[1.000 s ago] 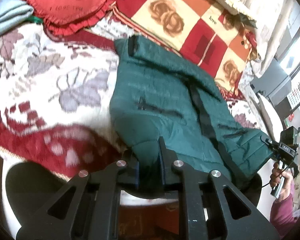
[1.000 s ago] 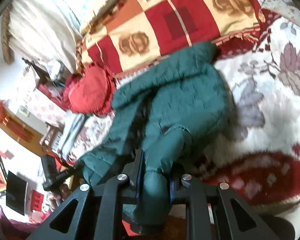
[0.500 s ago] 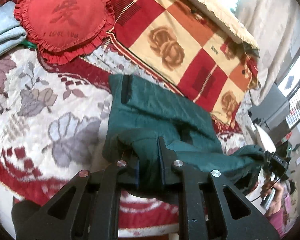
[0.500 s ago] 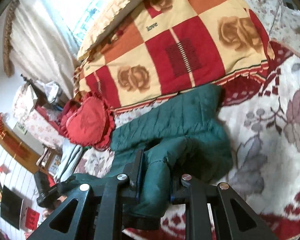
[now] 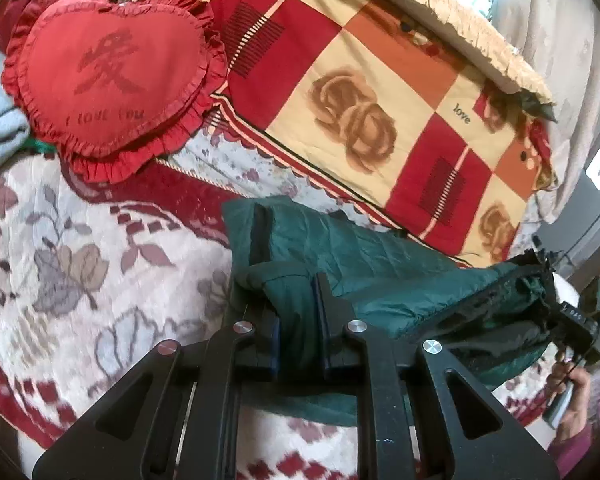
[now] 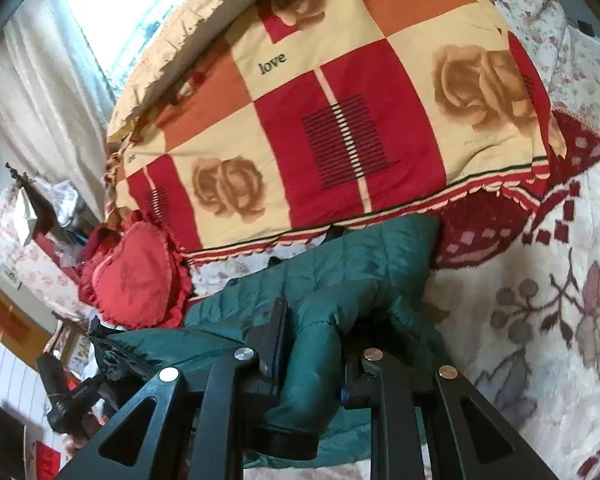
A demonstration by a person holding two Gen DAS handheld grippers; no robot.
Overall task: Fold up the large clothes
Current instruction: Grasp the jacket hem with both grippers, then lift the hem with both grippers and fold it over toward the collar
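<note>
Since a second ago the near hem of the green padded jacket (image 5: 380,280) has lifted off the bed and travelled toward the far end, so the garment now lies doubled and looks much shorter from both wrists.

I see the left gripper (image 5: 298,320) nearly closed, pinching a thick roll of the jacket's edge; the right gripper (image 6: 314,344) is likewise almost shut on a bunched padded fold. The slick quilted shell is bulky, so I judge it could creep out of either pinch, dropping one corner and skewing the fold. If my two hands travel unevenly, the top layer could land crooked, or trapped air could puff it open.

From the left wrist the jacket sits between the fingers and runs out toward 1 o'clock; from the right wrist it spreads toward 12. It rests on the floral bed cover (image 5: 80,280), just short of the checked rose quilt (image 5: 380,100) at 12, with the red heart cushion (image 5: 108,76) at 10.
</note>
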